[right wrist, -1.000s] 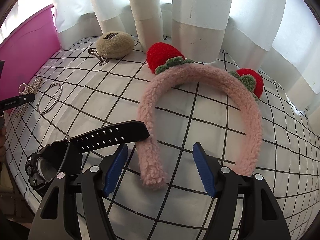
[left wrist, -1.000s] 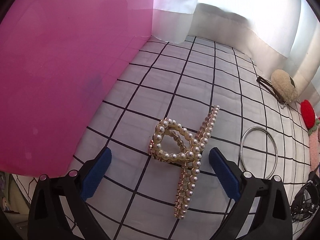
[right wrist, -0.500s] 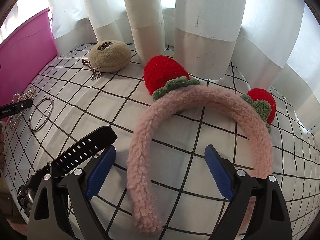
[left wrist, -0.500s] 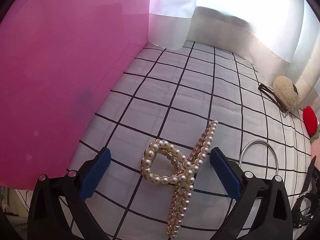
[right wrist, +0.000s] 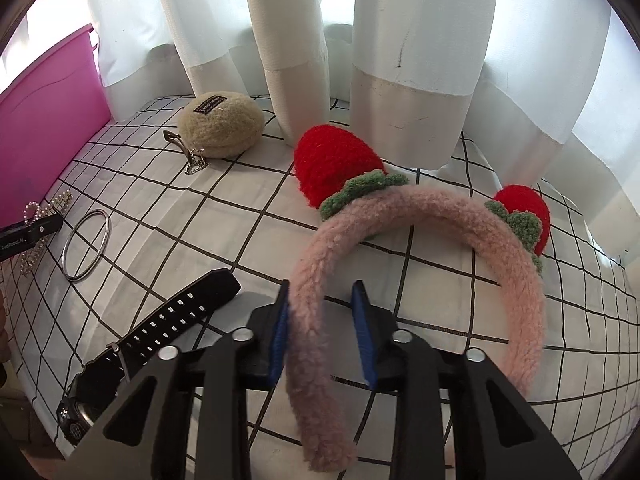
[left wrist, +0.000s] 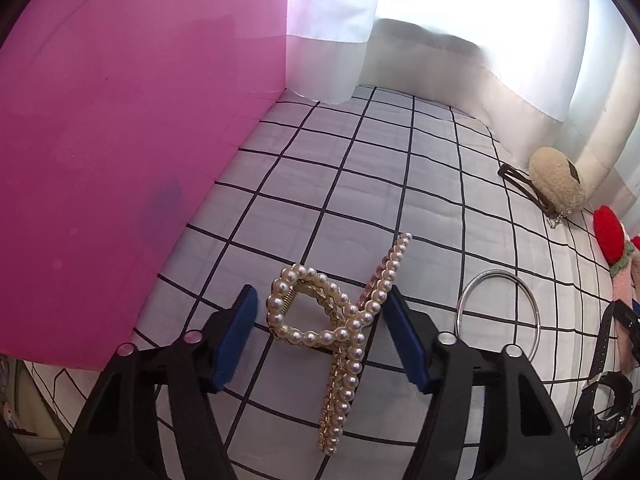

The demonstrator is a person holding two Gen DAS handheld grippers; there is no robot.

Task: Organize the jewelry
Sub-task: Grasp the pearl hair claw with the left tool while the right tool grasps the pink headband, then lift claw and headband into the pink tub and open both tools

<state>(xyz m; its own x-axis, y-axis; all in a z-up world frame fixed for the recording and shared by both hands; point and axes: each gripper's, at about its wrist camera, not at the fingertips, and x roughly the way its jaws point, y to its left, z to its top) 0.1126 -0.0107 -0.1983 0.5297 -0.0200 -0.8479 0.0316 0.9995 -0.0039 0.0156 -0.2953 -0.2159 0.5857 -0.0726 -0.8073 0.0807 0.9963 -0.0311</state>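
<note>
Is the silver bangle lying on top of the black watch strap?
No, the bangle lies flat on the checked cloth, apart from the watch strap.

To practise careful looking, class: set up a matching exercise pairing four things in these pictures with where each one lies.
Things:
1. pearl hair clip
2. fluffy pink headband
3. silver bangle
4. beige pouch

Places:
A. next to the curtain
B. between the left gripper's blue pads
C. between the hair clip and the black watch
D. one leg between the right gripper's pads

Pairs: 1-B, 2-D, 3-C, 4-A
</note>
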